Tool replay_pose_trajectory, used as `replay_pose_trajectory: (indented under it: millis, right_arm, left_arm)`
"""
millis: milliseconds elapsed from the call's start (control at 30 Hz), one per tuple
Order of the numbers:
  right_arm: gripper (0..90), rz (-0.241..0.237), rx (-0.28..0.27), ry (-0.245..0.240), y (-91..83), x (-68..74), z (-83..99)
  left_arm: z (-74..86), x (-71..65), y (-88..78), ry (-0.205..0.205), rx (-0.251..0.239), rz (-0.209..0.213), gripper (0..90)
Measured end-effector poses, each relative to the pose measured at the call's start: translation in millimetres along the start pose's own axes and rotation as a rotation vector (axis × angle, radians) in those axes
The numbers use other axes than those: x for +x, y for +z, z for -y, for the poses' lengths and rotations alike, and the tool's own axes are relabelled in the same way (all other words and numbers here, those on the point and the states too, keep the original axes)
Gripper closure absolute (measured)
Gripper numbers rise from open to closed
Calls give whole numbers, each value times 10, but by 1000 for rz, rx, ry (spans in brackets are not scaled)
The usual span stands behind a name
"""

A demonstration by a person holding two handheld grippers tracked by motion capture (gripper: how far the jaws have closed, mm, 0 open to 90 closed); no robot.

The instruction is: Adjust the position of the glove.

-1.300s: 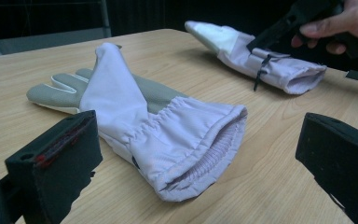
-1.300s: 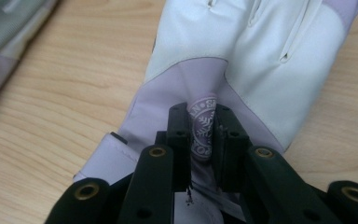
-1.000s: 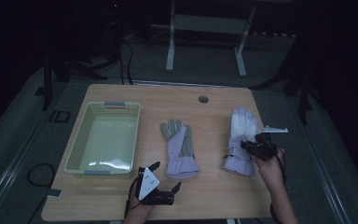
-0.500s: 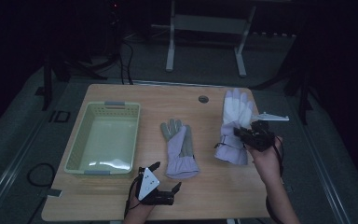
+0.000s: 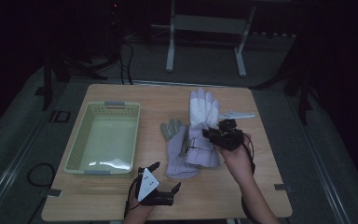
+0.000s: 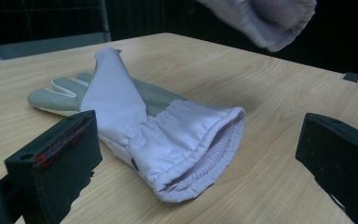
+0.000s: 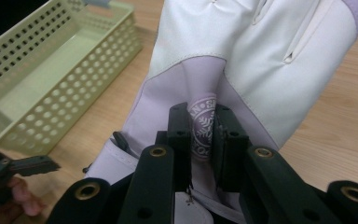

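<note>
— Right gripper [image 5: 216, 136]?
— At about four o'clock from the table's middle, jaws pinched tight on a fold of the white-and-lilac glove [image 5: 201, 128]; in the right gripper view, clamped over a round printed snowflake badge [image 7: 203, 128] on the lilac fabric.

— Glove itself?
— Lifted off the wooden table [image 5: 261, 158], fingers pointing toward twelve o'clock, cuff hanging down toward six, partly overlapping the other one in the high view. Cuff edge [image 6: 279, 23] visible in the air at the top of the left gripper view.

— Second glove?
— Grey-and-lilac glove [image 5: 177, 149] lying flat near the centre, grey fingers toward eleven o'clock, open cuff toward six. In the left gripper view, elastic cuff mouth [image 6: 205, 154] gaping between the two jaws, not touched by either.

— Left gripper [image 5: 168, 177]?
— Down at six o'clock near the table's near edge, jaws spread wide apart, nothing between them, grey plate on top, resting low by the hand.

— Anything else?
— Pale green perforated basket [image 5: 77, 149] at nine o'clock, nothing visible inside; same basket [image 7: 9, 70] at upper left in the right gripper view. Small pale flat object [image 5: 237, 114] at two o'clock, beyond the raised glove, too small to identify
</note>
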State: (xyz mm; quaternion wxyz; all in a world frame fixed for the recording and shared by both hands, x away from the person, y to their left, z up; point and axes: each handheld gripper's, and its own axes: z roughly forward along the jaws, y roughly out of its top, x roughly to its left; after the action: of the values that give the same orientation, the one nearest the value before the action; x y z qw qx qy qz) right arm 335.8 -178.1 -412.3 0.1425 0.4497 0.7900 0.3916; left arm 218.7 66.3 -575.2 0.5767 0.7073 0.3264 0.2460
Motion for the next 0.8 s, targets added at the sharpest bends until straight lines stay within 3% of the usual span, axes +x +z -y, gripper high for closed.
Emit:
replay_pose_trajectory:
  millis: [200,400,600,800]
  right_arm:
    - [791,-19,30,-24,138,249,-32]
    - [791,-17,91,-45,360,408,43]
    - [789,-13,177,-42,686,458,161]
    - [785,24,246,-31,969,386,284]
  left_arm:
    - [-6,-40,-49,14,-50,1,0]
    - [-8,-43,-89,11,-77,-39,0]
    - [-7,-37,-82,3,-74,-41,0]
    - [-1,-31,-54,5,-47,-40,0]
